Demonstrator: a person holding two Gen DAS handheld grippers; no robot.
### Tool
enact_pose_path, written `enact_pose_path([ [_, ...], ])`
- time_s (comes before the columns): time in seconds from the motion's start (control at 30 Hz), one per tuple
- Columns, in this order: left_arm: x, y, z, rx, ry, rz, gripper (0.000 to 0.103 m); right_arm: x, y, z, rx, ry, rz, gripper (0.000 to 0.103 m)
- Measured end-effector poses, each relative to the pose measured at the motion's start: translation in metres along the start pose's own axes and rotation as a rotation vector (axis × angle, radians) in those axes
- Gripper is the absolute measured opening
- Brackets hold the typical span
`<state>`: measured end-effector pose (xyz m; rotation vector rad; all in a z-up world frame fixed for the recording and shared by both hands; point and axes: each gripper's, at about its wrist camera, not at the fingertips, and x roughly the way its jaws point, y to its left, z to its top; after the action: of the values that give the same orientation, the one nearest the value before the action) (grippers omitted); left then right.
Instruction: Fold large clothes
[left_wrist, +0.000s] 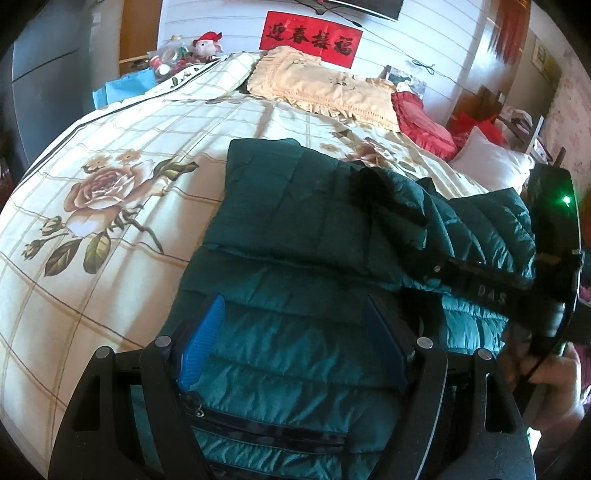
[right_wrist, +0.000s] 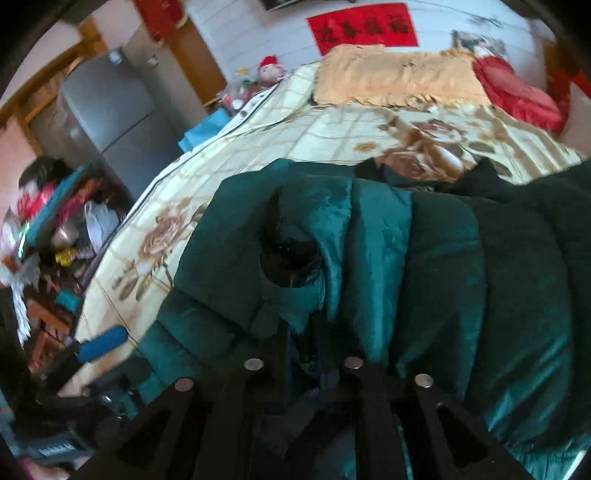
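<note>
While the green quilted jacket (left_wrist: 295, 229) lay spread across the near half of the bed (left_wrist: 110, 155), the fold looked only partly made. One side panel lay flat on the floral cover toward the left, and a sleeve (left_wrist: 461, 221) with its dark cuff was draped over the body from the right, bunched rather than laid smooth. The left gripper (left_wrist: 291, 343) hovered low over the near hem with its blue-padded fingers (left_wrist: 201, 343) set wide apart, holding nothing. The right gripper (right_wrist: 308, 332) had its fingers drawn close together on a fold of the jacket near the cuff, seemingly pinching the cloth, though blur left the exact grip uncertain. As I judged it, the sleeve was being carried inward; the other side, the smoothing, and the final fold of the body into a compact bundle all remained. Pillows (left_wrist: 325, 88) lay far off by the wall.
</note>
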<state>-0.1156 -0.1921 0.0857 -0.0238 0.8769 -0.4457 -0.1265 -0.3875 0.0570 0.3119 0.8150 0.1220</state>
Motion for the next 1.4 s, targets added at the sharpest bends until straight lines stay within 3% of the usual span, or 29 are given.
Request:
enact_pose_path([
  [0.03, 0.0, 0.001, 0.001, -0.003, -0.002, 0.0, 0.077, 0.0, 0.004, 0.0, -0.014, -0.003, 0.011, 0.04],
  [0.07, -0.001, 0.001, 0.001, -0.007, -0.005, -0.001, 0.077, -0.003, 0.006, -0.001, -0.013, -0.005, 0.038, 0.066],
  [0.1, -0.001, 0.002, 0.002, -0.01, -0.005, -0.003, 0.077, -0.007, 0.008, -0.001, -0.009, -0.009, 0.052, 0.077],
  [0.37, 0.001, -0.011, 0.016, -0.03, -0.004, -0.078, 0.077, -0.074, 0.012, -0.002, -0.032, -0.073, 0.007, 0.077],
  [0.57, 0.015, -0.04, 0.036, -0.026, -0.015, -0.123, 0.077, -0.134, -0.014, -0.006, 0.001, -0.148, -0.073, 0.077],
  [0.73, 0.048, -0.062, 0.051, -0.054, 0.049, -0.156, 0.077, -0.175, -0.046, -0.012, 0.056, -0.192, -0.125, 0.077],
  [0.9, 0.075, -0.082, 0.054, -0.019, 0.089, -0.105, 0.077, -0.194, -0.074, -0.025, 0.111, -0.199, -0.154, 0.078],
  [1.2, 0.091, -0.099, 0.05, 0.023, 0.097, -0.125, 0.077, -0.201, -0.096, -0.038, 0.142, -0.196, -0.176, 0.078],
  [1.3, 0.091, -0.097, 0.051, 0.017, 0.092, -0.136, 0.053, -0.202, -0.098, -0.041, 0.145, -0.188, -0.185, 0.078],
  [1.37, 0.09, -0.097, 0.053, 0.034, 0.092, -0.138, 0.029, -0.202, -0.099, -0.04, 0.142, -0.184, -0.195, 0.078],
  [1.4, 0.088, -0.096, 0.054, 0.037, 0.084, -0.141, 0.025, -0.202, -0.099, -0.04, 0.144, -0.186, -0.197, 0.078],
])
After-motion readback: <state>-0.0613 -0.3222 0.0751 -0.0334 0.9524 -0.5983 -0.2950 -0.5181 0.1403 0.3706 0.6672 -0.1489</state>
